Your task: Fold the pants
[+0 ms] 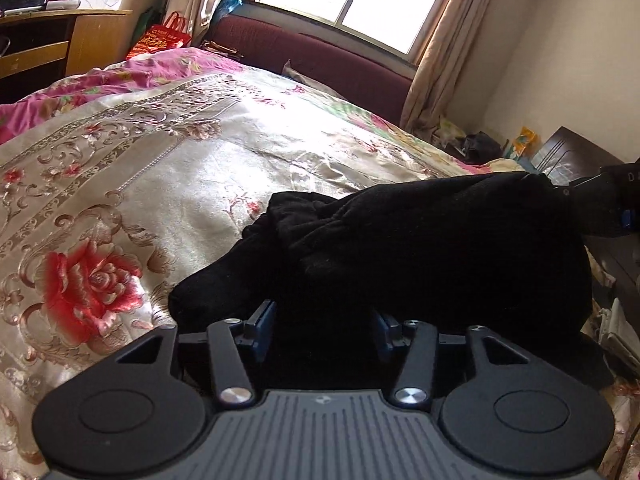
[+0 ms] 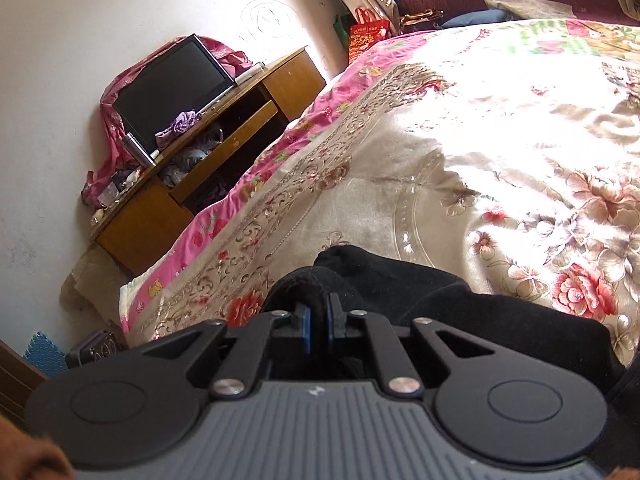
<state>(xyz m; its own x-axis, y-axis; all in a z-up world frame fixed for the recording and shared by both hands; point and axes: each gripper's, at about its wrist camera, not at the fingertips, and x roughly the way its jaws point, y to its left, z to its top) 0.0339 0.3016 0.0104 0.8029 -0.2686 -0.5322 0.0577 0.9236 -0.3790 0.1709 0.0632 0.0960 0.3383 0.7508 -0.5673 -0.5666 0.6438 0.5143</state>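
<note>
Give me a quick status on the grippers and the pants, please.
Left hand-held gripper open, pants between its fingers. Right hand-held gripper shut on pants, lifting one end. Bed otherwise unobstructed.

Black pants [image 1: 420, 248], soft and fleecy, bunched in a rumpled heap on a floral bedspread [image 1: 168, 168]; one fold lifted at the far right end.

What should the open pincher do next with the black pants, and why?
Probably close the left gripper on the black pants. Its jaws stand open around the cloth, while the right gripper is already shut on another bunched part above the bedspread.
</note>
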